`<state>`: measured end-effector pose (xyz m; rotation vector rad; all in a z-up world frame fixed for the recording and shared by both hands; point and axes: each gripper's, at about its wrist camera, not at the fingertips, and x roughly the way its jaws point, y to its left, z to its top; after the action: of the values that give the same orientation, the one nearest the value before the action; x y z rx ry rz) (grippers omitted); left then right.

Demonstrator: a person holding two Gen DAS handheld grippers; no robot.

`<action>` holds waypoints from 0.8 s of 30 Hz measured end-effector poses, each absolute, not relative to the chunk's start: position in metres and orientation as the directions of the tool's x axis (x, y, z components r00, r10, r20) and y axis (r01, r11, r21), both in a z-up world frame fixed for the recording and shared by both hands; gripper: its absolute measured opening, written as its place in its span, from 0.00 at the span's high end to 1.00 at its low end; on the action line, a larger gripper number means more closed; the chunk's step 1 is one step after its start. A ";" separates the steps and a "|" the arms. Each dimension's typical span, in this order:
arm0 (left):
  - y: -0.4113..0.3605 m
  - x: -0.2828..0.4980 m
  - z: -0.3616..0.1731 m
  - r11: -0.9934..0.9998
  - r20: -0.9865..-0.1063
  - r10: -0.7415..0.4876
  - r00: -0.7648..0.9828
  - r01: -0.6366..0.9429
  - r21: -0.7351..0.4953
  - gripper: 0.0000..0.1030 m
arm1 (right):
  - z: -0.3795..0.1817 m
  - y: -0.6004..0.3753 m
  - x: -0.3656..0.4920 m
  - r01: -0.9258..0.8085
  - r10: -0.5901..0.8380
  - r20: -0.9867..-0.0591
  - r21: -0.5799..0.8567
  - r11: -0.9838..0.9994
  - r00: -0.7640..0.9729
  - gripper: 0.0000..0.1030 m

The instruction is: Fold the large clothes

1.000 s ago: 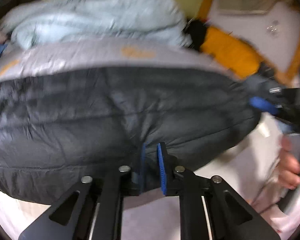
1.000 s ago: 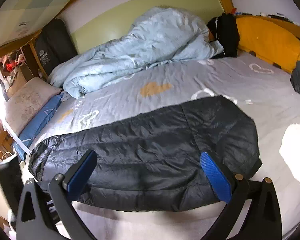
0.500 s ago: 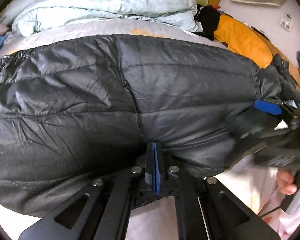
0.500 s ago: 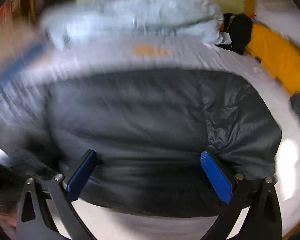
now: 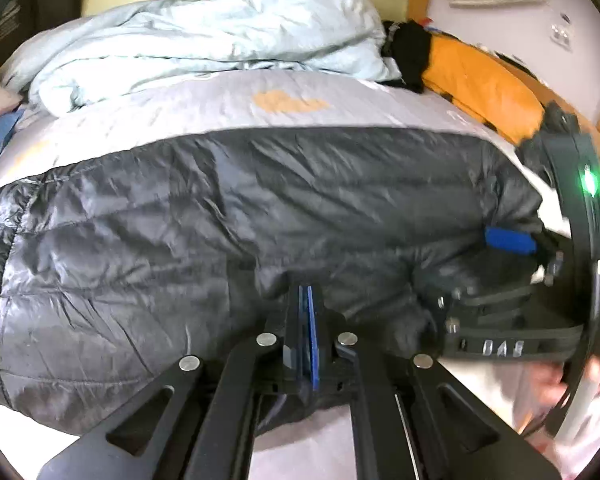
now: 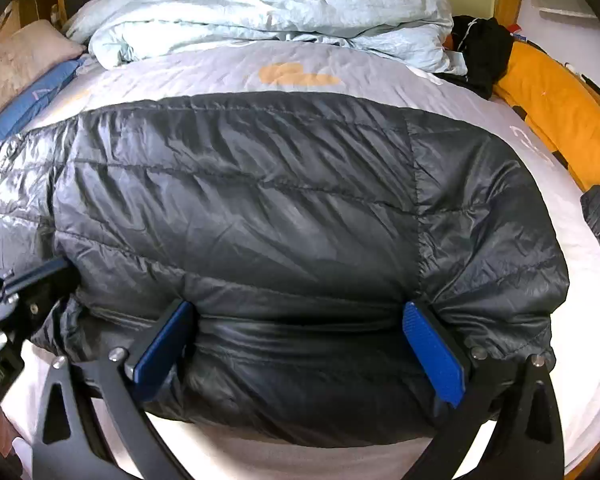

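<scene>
A black quilted puffer jacket (image 5: 228,216) lies spread across the grey bed sheet (image 5: 204,112). My left gripper (image 5: 305,292) is shut on the jacket's near edge, and the fabric puckers at its blue pads. To its right, the right gripper's blue pad (image 5: 510,240) rests on the same edge. In the right wrist view the jacket (image 6: 284,208) fills the frame. My right gripper (image 6: 296,312) stands wide open, its pads (image 6: 432,352) on either side of the bulging near hem. The left gripper's black frame (image 6: 8,300) shows at the left edge.
A crumpled light blue duvet (image 6: 268,12) is heaped at the back of the bed. A black garment (image 6: 484,52) and an orange padded rail (image 6: 560,112) lie at the right. Pillows (image 6: 20,68) sit at the left. A person's hand (image 5: 576,380) holds the right gripper.
The left jaws went from slightly apart to shut on the jacket's near edge. The right gripper dropped and tilted down, so its open jaws now straddle the hem.
</scene>
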<state>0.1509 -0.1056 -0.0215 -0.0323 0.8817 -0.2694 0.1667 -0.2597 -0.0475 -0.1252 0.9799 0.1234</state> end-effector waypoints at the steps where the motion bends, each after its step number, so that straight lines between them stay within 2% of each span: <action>1: -0.102 0.157 -0.020 0.972 -0.764 -0.230 0.602 0.187 -0.145 0.96 | -0.047 -0.261 0.167 -0.158 0.057 -0.832 -0.038 0.987 0.553 0.00; 4: -0.094 0.180 -0.031 0.973 -0.805 -0.230 0.547 0.116 -0.200 0.97 | -0.045 -0.264 0.167 -0.159 0.075 -0.833 -0.016 0.987 0.548 0.00; 6: -0.095 0.190 -0.042 0.970 -0.819 -0.242 0.520 0.127 -0.206 0.97 | -0.045 -0.262 0.171 -0.159 0.079 -0.835 -0.010 0.987 0.544 0.00; 9: -0.108 0.186 -0.045 0.980 -0.813 -0.182 0.553 0.175 -0.100 0.97 | -0.043 -0.264 0.173 -0.159 0.091 -0.833 0.003 0.987 0.545 0.00; 11: -0.112 0.185 -0.042 0.981 -0.819 -0.165 0.549 0.181 -0.076 0.97 | -0.037 -0.272 0.175 -0.116 0.105 -0.816 0.047 0.992 0.569 0.00; 15: -0.102 0.191 -0.024 0.972 -0.821 -0.230 0.523 0.166 -0.166 0.97 | -0.022 -0.292 0.178 -0.041 0.128 -0.771 0.132 0.990 0.624 0.00; 20: -0.099 0.204 0.013 0.966 -0.753 -0.259 0.605 0.171 -0.195 0.96 | -0.034 -0.292 0.192 -0.045 0.122 -0.817 0.117 0.992 0.563 0.00; 24: -0.090 0.237 0.002 0.969 -0.810 -0.240 0.535 0.086 -0.230 0.96 | -0.035 -0.288 0.193 -0.039 0.097 -0.821 0.090 0.995 0.563 0.00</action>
<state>0.2367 -0.0901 0.0024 -0.1691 0.9883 -0.1952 0.1929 -0.2878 -0.0347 0.0644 0.9698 0.0799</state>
